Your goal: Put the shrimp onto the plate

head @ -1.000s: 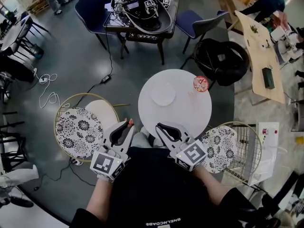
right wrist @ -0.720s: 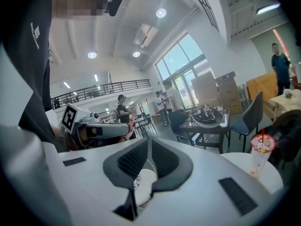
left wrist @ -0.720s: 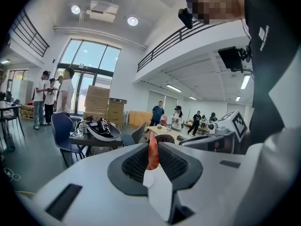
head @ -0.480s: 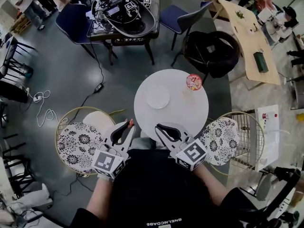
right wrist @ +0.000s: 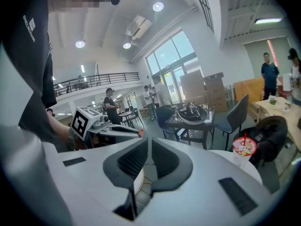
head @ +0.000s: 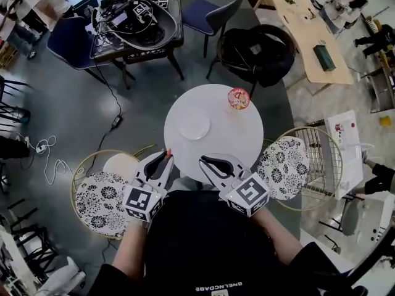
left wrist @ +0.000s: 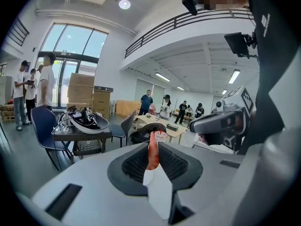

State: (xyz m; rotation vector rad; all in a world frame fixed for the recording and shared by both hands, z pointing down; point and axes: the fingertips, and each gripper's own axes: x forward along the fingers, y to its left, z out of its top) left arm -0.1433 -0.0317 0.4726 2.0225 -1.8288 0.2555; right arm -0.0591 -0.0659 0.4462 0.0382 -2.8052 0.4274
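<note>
At the near edge of the round white counter, the left tool is clamped on the orange shrimp, held in the air. The right tool hangs beside it, jaws pressed together on nothing. The plate sits empty near the counter's middle, with a lidded cup at the far edge. The carry looks to be the step in hand. Next, the left tool probably needs to reach forward over the plate, lower and release.
</note>
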